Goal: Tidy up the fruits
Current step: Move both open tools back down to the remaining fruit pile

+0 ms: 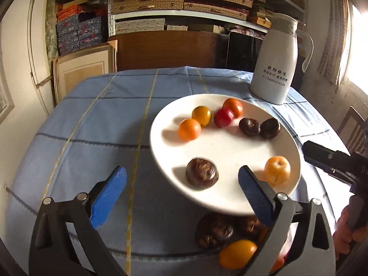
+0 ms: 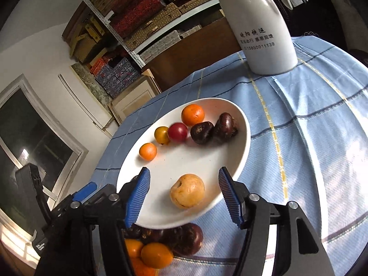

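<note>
Your right tool [image 2: 184,197] hangs with fingers apart around the pale yellow fruit [image 2: 187,191] near the plate [image 2: 241,161] edge. Your left tool [image 1: 181,188] is apart too, empty. Close off-centre and the round fruit may roll off onto the worktop [image 2: 310,149].

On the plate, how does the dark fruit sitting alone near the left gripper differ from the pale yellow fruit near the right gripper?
The lone dark fruit is brown-black with a ridged, swirled top; the pale yellow fruit is smooth, with a small dimple. The dark fruit looks flatter, the yellow fruit rounder. The dark fruit lies between the open left gripper's fingers, the yellow fruit between the open right gripper's. Both rest ungripped on the white plate.
</note>
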The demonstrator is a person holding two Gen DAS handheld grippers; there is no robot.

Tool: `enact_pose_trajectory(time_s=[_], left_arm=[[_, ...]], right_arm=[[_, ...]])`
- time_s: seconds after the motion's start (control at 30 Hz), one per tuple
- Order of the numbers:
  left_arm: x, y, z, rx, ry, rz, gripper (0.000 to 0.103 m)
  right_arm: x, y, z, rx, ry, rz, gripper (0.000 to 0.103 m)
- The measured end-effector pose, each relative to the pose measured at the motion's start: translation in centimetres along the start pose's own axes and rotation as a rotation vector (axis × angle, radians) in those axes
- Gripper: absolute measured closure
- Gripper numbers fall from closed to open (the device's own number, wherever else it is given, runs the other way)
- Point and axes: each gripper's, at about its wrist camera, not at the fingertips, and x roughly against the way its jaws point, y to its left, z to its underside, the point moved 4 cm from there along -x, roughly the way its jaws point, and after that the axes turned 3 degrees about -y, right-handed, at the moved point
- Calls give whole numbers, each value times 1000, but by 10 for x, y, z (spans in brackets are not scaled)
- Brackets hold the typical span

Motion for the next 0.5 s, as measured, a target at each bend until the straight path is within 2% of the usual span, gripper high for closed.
enact_pose_trajectory(time_s=[0.27,0.5], left_arm=[[10,30,27,104,36,-40,5],[20,54,45,182,65,-68,5]], right_arm=[[12,-17,22,-29,42,38,38],[14,-8,41,38,91,57,38]])
